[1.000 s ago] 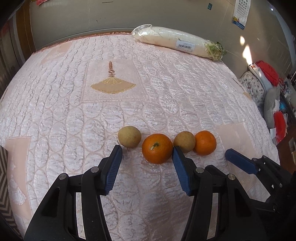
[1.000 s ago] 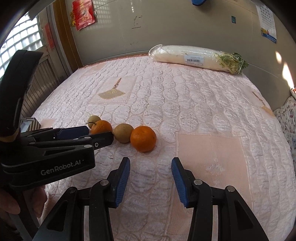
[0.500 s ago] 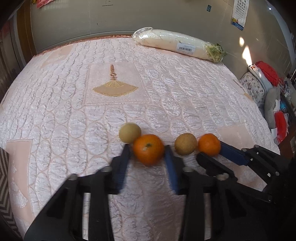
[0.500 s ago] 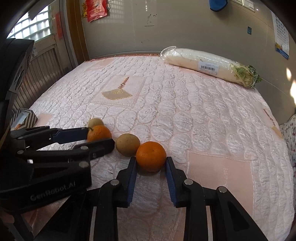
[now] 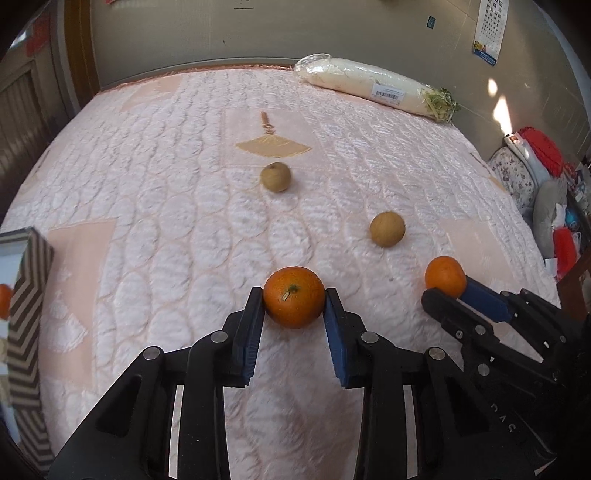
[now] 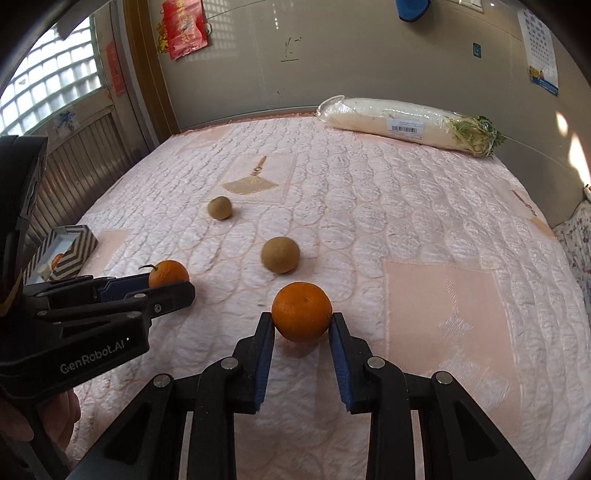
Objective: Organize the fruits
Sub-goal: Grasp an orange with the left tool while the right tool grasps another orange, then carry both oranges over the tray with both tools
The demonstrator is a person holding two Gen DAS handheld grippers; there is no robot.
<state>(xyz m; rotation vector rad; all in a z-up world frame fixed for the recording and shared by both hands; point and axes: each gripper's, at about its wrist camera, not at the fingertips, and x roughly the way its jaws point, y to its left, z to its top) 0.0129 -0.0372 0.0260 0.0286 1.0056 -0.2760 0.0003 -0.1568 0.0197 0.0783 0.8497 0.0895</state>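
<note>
Left gripper (image 5: 294,306) clamped on an orange, right gripper (image 6: 301,324) likewise clamped, both angled downward, side by side

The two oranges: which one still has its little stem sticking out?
The orange clamped in the left gripper has a short curved stem on top. The orange in the right gripper shows no stem.

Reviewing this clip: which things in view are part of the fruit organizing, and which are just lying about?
Part of the job:
- stemmed orange, clamped in the left gripper
- second orange, clamped in the right gripper
- two brown fruits
- striped box, possibly

Lying about:
- wrapped radish
- wall calendar
</note>
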